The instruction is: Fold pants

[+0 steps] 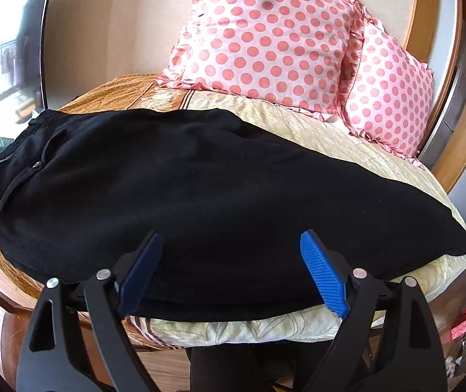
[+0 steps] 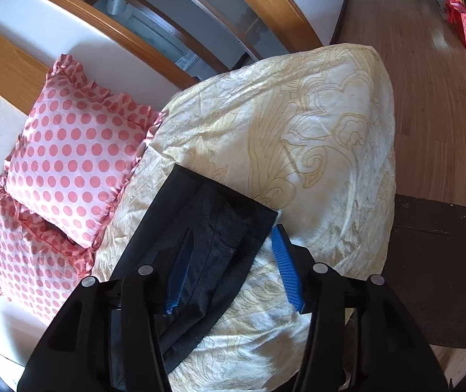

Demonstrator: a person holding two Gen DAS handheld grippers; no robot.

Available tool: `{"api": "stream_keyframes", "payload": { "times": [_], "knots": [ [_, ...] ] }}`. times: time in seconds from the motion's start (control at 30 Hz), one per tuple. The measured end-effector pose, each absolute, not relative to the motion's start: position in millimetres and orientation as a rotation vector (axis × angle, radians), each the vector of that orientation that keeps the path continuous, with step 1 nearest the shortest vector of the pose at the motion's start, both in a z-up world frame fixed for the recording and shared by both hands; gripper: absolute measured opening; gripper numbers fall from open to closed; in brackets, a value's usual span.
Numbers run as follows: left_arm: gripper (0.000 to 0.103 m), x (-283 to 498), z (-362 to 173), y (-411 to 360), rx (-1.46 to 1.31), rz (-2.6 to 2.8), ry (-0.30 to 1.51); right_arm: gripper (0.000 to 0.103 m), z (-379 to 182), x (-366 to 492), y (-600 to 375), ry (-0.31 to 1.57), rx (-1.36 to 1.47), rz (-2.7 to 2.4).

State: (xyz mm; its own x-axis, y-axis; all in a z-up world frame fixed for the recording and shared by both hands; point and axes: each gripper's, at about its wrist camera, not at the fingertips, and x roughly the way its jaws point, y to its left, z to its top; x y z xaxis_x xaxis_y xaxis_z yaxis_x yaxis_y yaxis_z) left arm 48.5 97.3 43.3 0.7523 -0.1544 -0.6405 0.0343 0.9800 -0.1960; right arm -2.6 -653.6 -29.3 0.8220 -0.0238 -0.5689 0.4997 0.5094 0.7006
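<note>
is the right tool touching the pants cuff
Cannot tell. In the right wrist view the open right tool straddles the black pants' cuff, one finger overlapping the fabric, but no contact or gap shows plainly.

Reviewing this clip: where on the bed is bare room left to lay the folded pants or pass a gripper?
Bare bedspread lies beyond the hem of the pants, out to the bed's edge by the wood floor. A narrower strip runs between pants and polka-dot pillows. The pillow side is crowded.
</note>
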Motion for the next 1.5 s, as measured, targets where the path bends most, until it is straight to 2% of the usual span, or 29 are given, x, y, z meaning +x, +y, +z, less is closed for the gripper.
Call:
{"api": "stream_keyframes", "payload": {
  "times": [0.03, 0.07, 0.13, 0.37, 0.43, 0.5, 0.6, 0.67, 0.7, 0.77, 0.9, 1.1, 1.2, 1.3, 1.4, 1.5],
  "knots": [
    [0.087, 49, 43, 95, -0.167, -0.108, 0.711, 0.04, -30, 1, -653, 0.538, 0.993, -0.313],
    [0.088, 50, 43, 92, -0.16, -0.114, 0.714, 0.034, -32, 4, -652, 0.543, 0.986, -0.3],
    [0.089, 52, 41, 90, -0.153, -0.125, 0.723, 0.011, -36, 9, -650, 0.556, 0.968, -0.29],
    [0.089, 57, 37, 83, -0.142, -0.141, 0.756, 0.006, 2, 24, -642, 0.451, 0.776, -0.253],
    [0.089, 57, 36, 83, -0.14, -0.144, 0.764, 0.006, 6, 28, -638, 0.489, 0.701, -0.296],
    [0.089, 56, 34, 84, -0.14, -0.147, 0.769, 0.006, -11, 29, -643, 0.556, 0.741, -0.317],
    [0.089, 57, 31, 84, -0.128, -0.155, 0.78, 0.008, -25, 23, -644, 0.59, 0.749, -0.322],
    [0.089, 59, 30, 83, -0.108, -0.156, 0.788, 0.023, -22, 18, -642, 0.606, 0.719, -0.348],
    [0.089, 59, 29, 82, -0.099, -0.157, 0.789, 0.039, -20, 14, -642, 0.616, 0.703, -0.382],
    [0.089, 58, 28, 82, -0.092, -0.16, 0.787, 0.053, -13, 2, -647, 0.603, 0.667, -0.459],
    [0.089, 55, 26, 82, -0.097, -0.173, 0.77, 0.053, 19, -13, -634, 0.502, 0.513, -0.521],
    [0.09, 51, 32, 89, -0.237, -0.261, 0.712, 0.053, 59, 33, -493, 0.502, 0.29, 0.189],
    [0.09, 50, 37, 83, -0.242, -0.277, 0.686, 0.053, 54, 45, -395, 0.525, 0.138, 0.478],
    [0.092, 53, 38, 77, -0.227, -0.279, 0.672, 0.053, 39, 47, -319, 0.545, -0.074, 0.539],
    [0.093, 57, 34, 71, -0.182, -0.265, 0.684, 0.053, 16, 51, -286, 0.604, -0.228, 0.51],
    [0.092, 58, 25, 73, -0.182, -0.275, 0.717, 0.053, -7, 43, -287, 0.663, -0.226, 0.541]
  ]
}}
